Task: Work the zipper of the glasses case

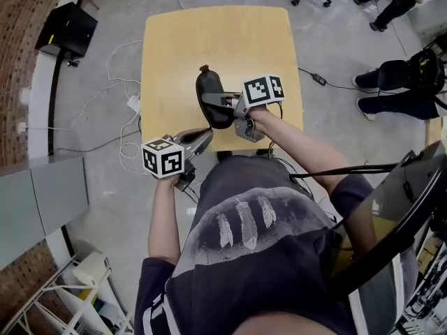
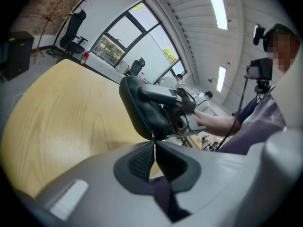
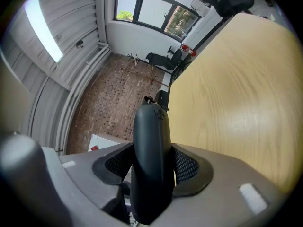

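A black zippered glasses case (image 1: 209, 93) is held over the near part of the light wooden table (image 1: 174, 47). My right gripper (image 1: 218, 103) is shut on its middle. In the right gripper view the case (image 3: 151, 141) stands on end between the two pads (image 3: 187, 167), a small tab at its far tip. My left gripper (image 1: 208, 135) comes in from the near left. In the left gripper view its jaws (image 2: 154, 148) are shut right at the lower edge of the case (image 2: 142, 108), where the zipper line ends, and pinch a small zipper pull (image 2: 152, 136).
On the grey floor left of the table lie cables and a power strip (image 1: 133, 103), with a black box (image 1: 66, 30) farther left. Someone's legs (image 1: 391, 82) are at the right. The holder's arm (image 2: 213, 122) reaches in behind the case.
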Demonstrator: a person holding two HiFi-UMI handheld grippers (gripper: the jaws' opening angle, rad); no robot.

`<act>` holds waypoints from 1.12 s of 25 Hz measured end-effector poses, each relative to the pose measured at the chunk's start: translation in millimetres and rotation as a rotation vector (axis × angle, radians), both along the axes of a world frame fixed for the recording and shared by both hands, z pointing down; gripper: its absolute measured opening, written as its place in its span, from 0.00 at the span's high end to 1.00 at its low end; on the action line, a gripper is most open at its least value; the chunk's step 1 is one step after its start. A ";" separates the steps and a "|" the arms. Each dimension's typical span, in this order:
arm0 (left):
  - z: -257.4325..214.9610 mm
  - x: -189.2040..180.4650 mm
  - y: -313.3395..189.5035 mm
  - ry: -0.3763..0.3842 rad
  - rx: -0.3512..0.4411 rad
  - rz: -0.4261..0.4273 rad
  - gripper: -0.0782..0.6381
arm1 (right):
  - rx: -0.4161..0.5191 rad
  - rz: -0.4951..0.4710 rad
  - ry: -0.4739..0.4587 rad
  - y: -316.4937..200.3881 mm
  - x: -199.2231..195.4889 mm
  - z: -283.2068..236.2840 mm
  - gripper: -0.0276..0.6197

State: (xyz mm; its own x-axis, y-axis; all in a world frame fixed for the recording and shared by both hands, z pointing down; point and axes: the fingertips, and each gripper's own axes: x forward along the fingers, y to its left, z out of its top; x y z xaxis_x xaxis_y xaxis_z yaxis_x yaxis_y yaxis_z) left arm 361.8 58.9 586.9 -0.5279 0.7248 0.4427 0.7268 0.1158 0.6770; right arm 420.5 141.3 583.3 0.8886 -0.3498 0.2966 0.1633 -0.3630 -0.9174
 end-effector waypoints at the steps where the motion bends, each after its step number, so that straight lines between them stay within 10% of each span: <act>1: 4.6 1.2 -0.3 0.033 0.011 -0.009 0.88 | 0.009 -0.001 -0.007 0.4 -0.8 5.1 0.57; 11: 38.8 -11.6 21.6 0.225 0.105 -0.023 0.88 | -0.010 -0.021 -0.093 26.3 -19.5 45.1 0.54; 28: 97.6 -10.4 35.4 0.231 0.193 -0.038 0.89 | -0.176 -0.088 -0.291 43.3 -35.4 103.6 0.50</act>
State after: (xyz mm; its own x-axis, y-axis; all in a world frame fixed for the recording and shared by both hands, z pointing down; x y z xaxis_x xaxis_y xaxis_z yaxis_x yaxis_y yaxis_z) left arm 351.4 94.4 684.5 -0.3717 0.6328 0.6793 0.8653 -0.0289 0.5004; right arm 385.1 184.6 686.9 0.7269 -0.3424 0.5953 0.3697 -0.5355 -0.7594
